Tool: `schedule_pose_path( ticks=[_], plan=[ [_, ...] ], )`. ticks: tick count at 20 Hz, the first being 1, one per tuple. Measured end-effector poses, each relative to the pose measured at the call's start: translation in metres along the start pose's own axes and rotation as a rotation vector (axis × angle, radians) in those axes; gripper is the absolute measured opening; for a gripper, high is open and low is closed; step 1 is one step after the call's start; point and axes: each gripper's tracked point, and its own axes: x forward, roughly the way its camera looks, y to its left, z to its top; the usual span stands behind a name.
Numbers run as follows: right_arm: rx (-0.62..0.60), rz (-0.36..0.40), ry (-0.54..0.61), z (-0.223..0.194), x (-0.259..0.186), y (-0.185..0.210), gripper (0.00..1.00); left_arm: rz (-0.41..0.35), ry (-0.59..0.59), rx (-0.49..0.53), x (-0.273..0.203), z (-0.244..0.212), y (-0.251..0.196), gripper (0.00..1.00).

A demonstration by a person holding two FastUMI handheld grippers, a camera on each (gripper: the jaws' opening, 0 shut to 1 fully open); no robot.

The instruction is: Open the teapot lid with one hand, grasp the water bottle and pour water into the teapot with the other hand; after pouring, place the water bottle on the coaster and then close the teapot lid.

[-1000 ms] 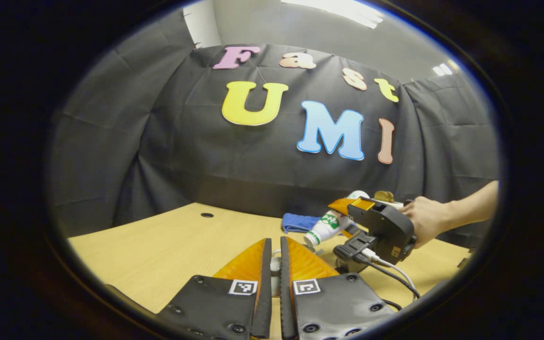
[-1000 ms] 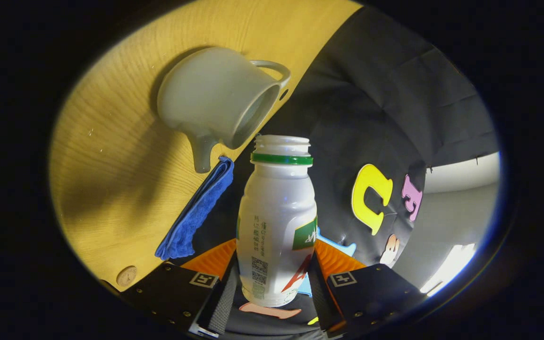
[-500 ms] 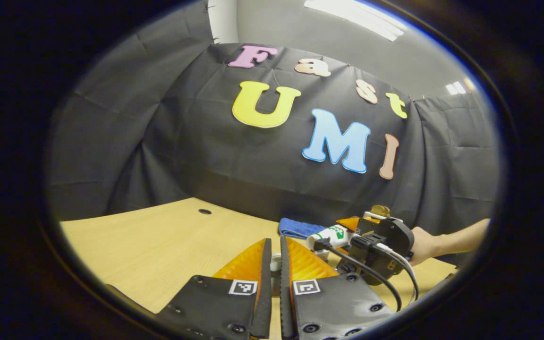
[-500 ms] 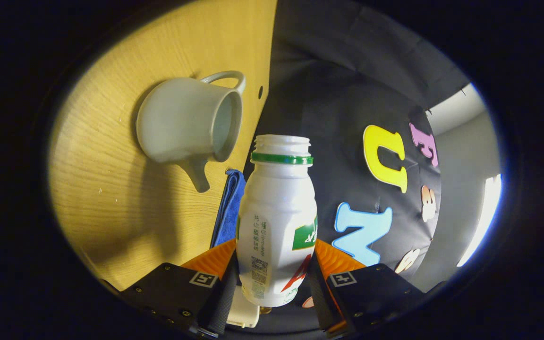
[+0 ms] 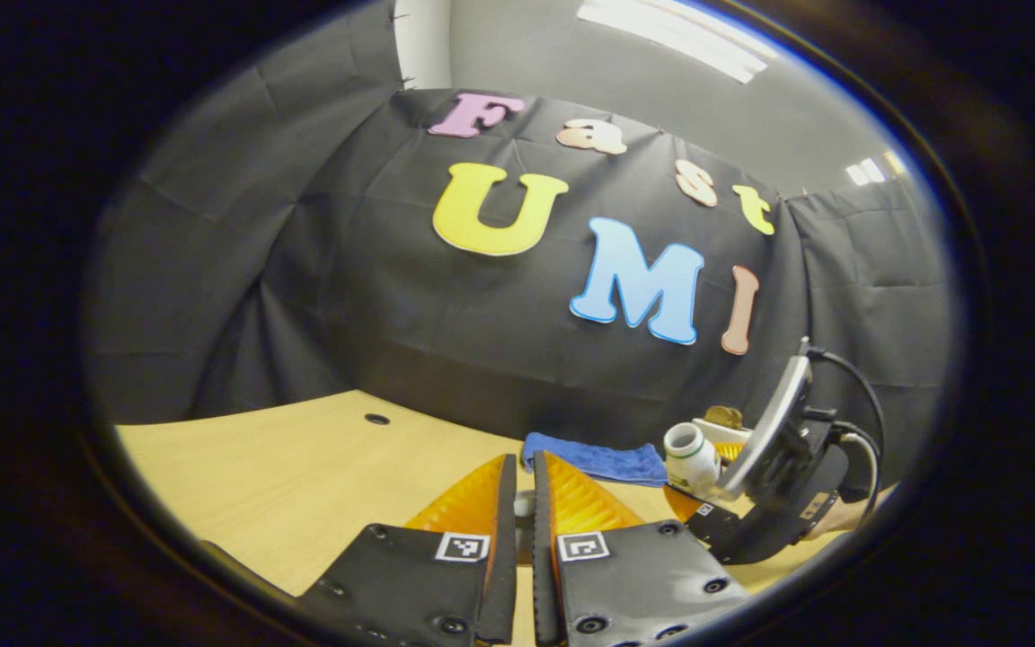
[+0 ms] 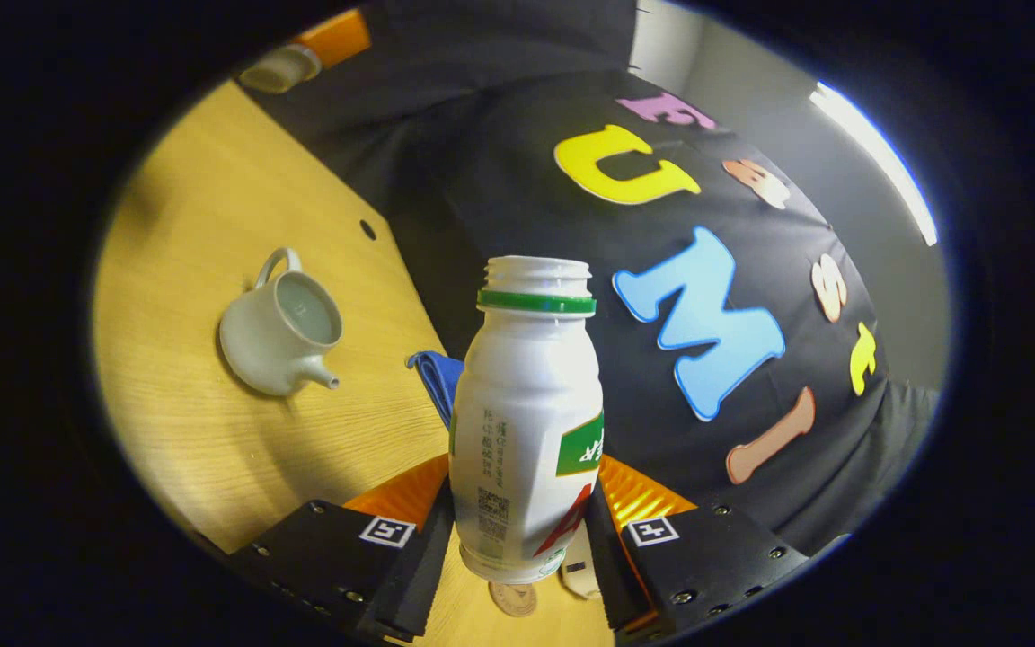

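While right gripper clamps bottle at lower body, both fingers pressing, cap off, neck open: tilt risks spill.
Left gripper nearly closed on small pale thing between fingers; lid, I judge; slip risks drop.
Round disc under bottle base, likely coaster.
Teapot stands on table, well apart, mouth uncovered; contents cannot tell.
Blue cloth beyond.
Bottle contents hidden.
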Motion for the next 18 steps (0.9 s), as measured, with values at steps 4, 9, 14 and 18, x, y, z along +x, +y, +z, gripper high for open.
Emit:
schedule_pose_path(
  ticks=[4,9,14,18],
  plan=[
    [0.331,0.051,0.025,-0.011,-0.018,-0.014,0.7,-0.048,0.032,0.06,0.041,-0.011,-0.022,0.18],
    [0.485,-0.027,0.014,-0.037,-0.024,-0.051,0.71,-0.076,0.079,0.183,0.094,-0.039,-0.043,0.18],
    [0.607,-0.079,0.081,-0.083,-0.024,-0.069,0.71,-0.044,0.144,0.287,0.124,-0.078,-0.048,0.17],
    [0.66,-0.134,0.074,-0.088,-0.027,-0.089,0.71,-0.033,0.159,0.32,0.135,-0.089,-0.046,0.18]
  ],
)
